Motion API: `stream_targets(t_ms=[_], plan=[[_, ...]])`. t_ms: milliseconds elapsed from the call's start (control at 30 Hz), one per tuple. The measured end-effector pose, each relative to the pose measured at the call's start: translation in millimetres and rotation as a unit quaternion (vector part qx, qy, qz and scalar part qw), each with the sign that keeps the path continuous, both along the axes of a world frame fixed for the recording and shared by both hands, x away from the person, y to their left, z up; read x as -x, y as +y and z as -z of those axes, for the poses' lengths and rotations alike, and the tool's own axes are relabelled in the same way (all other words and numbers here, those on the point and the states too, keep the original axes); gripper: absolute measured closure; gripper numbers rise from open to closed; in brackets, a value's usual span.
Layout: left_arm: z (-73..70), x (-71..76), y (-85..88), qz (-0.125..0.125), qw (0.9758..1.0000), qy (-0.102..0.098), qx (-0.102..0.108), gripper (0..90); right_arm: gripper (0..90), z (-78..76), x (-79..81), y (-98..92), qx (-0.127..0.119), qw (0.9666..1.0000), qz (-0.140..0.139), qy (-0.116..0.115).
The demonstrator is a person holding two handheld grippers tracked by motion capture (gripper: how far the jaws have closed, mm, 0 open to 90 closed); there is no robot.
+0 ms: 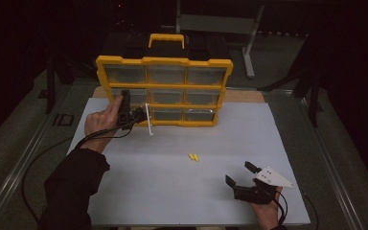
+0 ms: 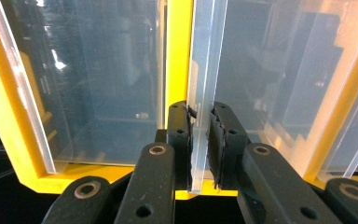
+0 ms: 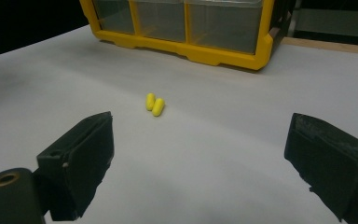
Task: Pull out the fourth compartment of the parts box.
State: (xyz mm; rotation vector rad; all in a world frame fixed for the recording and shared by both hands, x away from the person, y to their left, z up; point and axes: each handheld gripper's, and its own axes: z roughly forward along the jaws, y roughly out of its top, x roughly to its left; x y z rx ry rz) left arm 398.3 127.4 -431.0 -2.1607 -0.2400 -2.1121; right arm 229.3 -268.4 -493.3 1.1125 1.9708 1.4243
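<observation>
Left gripper fingers clamped on clear drawer front of yellow organizer, for pulling | right gripper wide open, empty, facing yellow capsules, worktop.

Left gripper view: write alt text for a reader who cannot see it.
The left tongs are shut on the clear plastic front edge of a drawer in a yellow-framed organiser. Transparent compartments stand on either side of the yellow divider behind it.
</observation>
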Motion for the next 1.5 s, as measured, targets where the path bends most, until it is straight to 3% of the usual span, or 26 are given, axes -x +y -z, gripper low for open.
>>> stream_targets(t_ms=[1500], plan=[[4.4, 49.2, 3.2, 0.010, 0.9999, -0.011, 0.001, 80.0, 7.9, 0.3, -0.1, 1.7, 0.001, 1.0000, -0.001, 0.000]])
